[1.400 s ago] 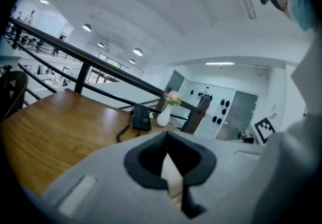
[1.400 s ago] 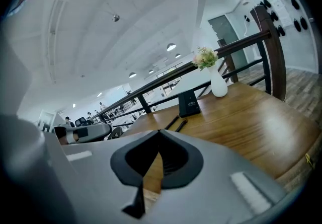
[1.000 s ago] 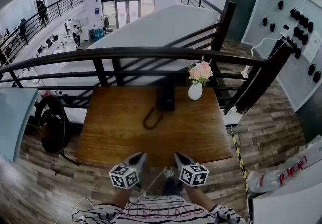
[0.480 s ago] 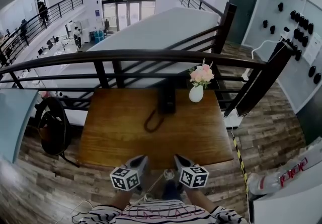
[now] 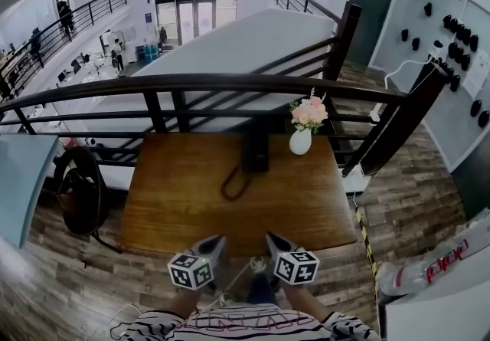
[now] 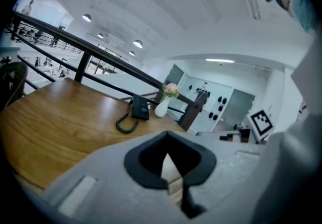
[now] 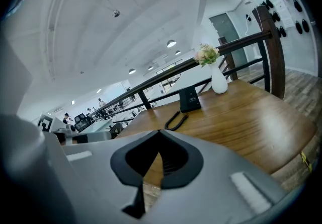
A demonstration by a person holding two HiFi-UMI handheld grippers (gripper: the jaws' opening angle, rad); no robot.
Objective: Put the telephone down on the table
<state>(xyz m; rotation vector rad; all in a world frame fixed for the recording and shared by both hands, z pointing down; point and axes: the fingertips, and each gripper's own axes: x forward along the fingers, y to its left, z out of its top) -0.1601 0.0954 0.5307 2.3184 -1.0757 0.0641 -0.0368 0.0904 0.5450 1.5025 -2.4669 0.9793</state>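
A black telephone (image 5: 255, 149) stands at the far edge of the wooden table (image 5: 191, 201), its coiled cord (image 5: 233, 182) looping toward me. The left gripper view shows the same telephone (image 6: 140, 107) far off, and the right gripper view shows the telephone (image 7: 190, 99) well ahead too. My left gripper (image 5: 217, 244) and right gripper (image 5: 270, 240) hover side by side over the table's near edge, both shut and empty. Each one's jaws meet with nothing between them. Neither gripper is near the telephone.
A white vase with pink flowers (image 5: 301, 132) stands just right of the telephone. A dark railing (image 5: 191, 83) runs behind the table. A black backpack (image 5: 80, 190) leans on the floor at left. A white counter (image 5: 444, 270) sits at right.
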